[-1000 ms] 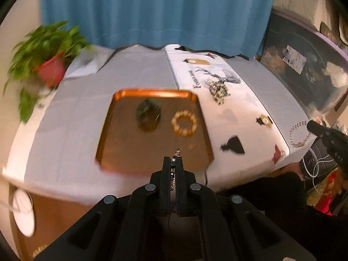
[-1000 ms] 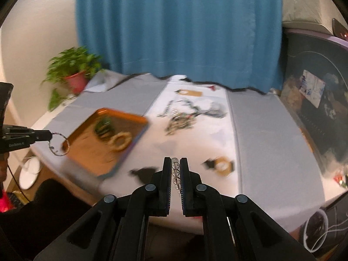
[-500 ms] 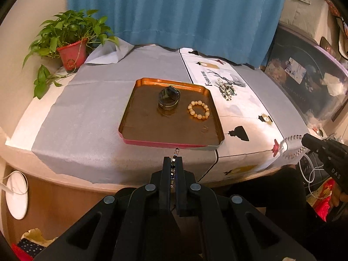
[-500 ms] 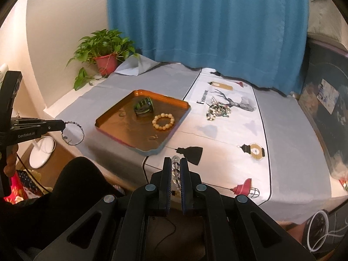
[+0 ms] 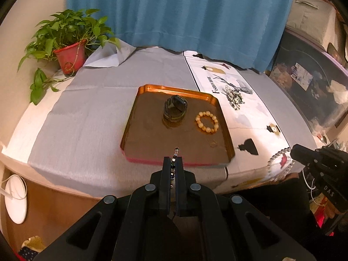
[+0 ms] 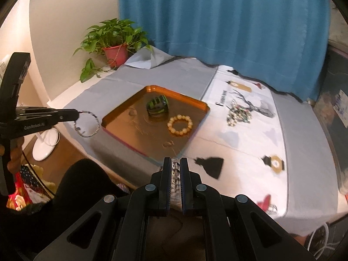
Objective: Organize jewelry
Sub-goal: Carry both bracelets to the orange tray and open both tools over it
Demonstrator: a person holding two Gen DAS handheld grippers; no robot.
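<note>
Left gripper (image 5: 173, 160) clenched on a thin dark-beaded bracelet (image 6: 87, 124), which hangs as a loop from the fingertips, off the near left side of the table (image 5: 91, 117) and apart from the tray. Right gripper (image 6: 174, 162) clenched on a clear-bead bracelet (image 6: 175, 167), whose loop shows in the left wrist view below that gripper's tip, at the near right table edge. Orange tray (image 5: 130, 130) resting on the grey cloth, holding a dark green band (image 5: 175, 109) standing on edge near the tray's middle and a cream bead bracelet (image 5: 206, 121) lying flat just to its right. Further jewelry in a tangled pile (image 5: 235, 96) on the white printed runner (image 5: 245, 117), right of the tray. Potted plant (image 5: 67, 41) at the far left corner; blue curtain (image 5: 174, 10) behind.
</note>
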